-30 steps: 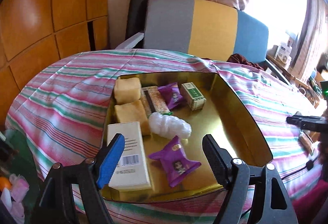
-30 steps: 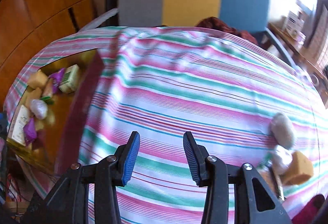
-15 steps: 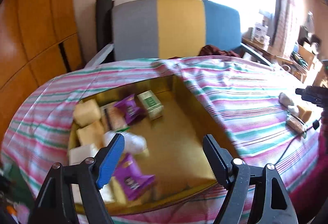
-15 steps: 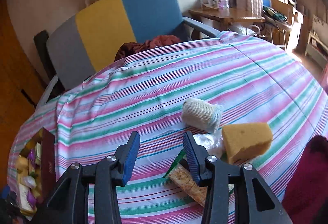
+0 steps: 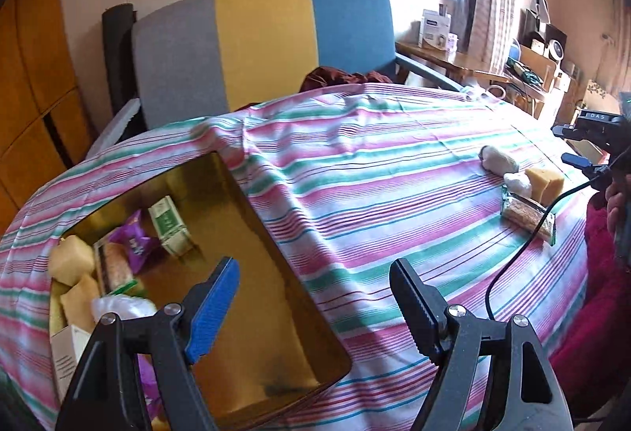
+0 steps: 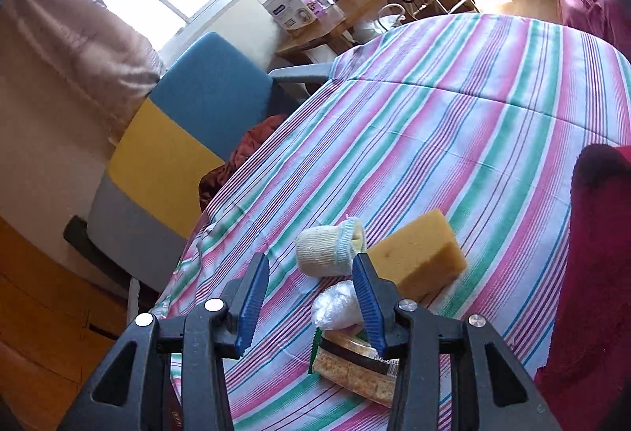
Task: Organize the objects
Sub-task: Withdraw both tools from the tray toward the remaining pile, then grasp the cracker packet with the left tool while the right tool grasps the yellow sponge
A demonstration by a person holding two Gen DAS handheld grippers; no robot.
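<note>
A gold tray (image 5: 252, 234) sits on the striped tablecloth (image 5: 374, 194) at the left and holds sponges, purple packets, a green box and a white box. My left gripper (image 5: 315, 297) is open and empty above the tray's right rim. My right gripper (image 6: 311, 289) is open and empty, just above a cluster of loose things: a rolled beige sock (image 6: 327, 249), a yellow sponge (image 6: 418, 257), a white plastic-wrapped ball (image 6: 335, 308) and a cracker packet (image 6: 355, 368). The same cluster shows far right in the left wrist view (image 5: 520, 186).
A grey, yellow and blue chair (image 5: 260, 44) stands behind the table with a dark red cloth (image 5: 343, 76) on its seat. A black cable (image 5: 524, 245) lies across the table's right side. A desk with boxes (image 5: 437, 32) stands by the window.
Both grippers swung right. The left view turned from the tray toward the table's right side. The right gripper closed in on the sock, sponge and cracker cluster and tilted.
</note>
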